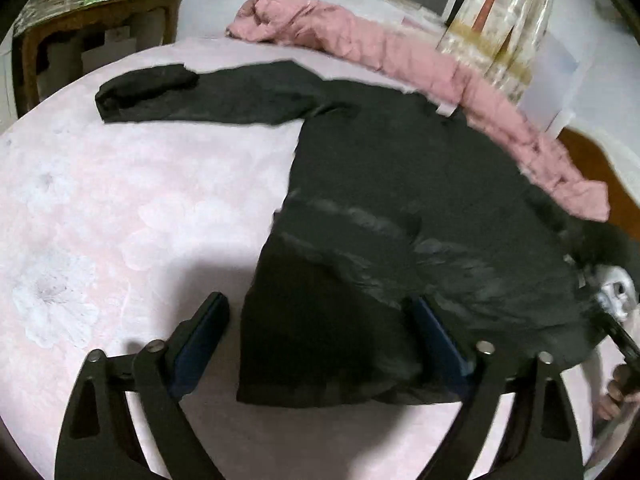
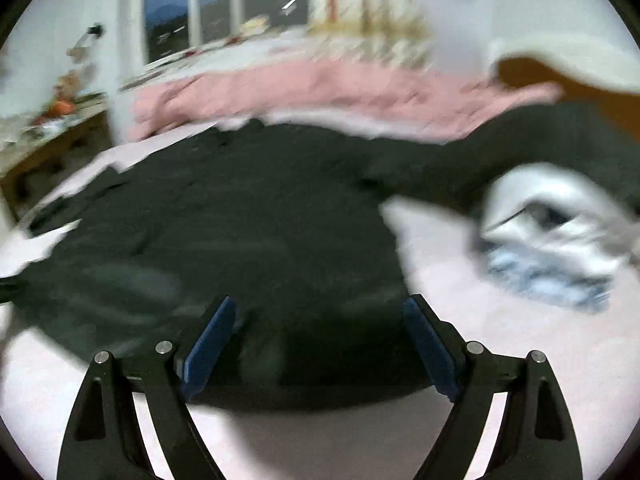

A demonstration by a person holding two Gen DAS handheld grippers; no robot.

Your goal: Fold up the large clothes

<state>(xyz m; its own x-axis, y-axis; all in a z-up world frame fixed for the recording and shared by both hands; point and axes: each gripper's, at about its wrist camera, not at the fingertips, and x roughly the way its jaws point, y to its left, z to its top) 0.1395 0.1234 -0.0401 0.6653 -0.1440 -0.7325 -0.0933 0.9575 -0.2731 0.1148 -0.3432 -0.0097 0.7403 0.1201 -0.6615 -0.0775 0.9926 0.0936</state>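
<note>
A large black long-sleeved garment (image 1: 380, 208) lies spread flat on a pale pink bed cover (image 1: 120, 208). One sleeve (image 1: 192, 92) stretches to the far left with its cuff folded over. My left gripper (image 1: 320, 312) is open just above the garment's near hem, its left finger over bare cover and its right finger over the cloth. My right gripper (image 2: 316, 316) is open above the near hem of the same garment (image 2: 240, 216); this view is blurred. Neither gripper holds anything.
A pink padded coat (image 1: 380, 48) lies along the far edge of the bed. A grey-white bundle of cloth (image 2: 552, 232) sits to the right of the black garment. A cluttered wooden table (image 1: 92, 20) stands at the far left. Curtains (image 1: 500, 16) hang at the back.
</note>
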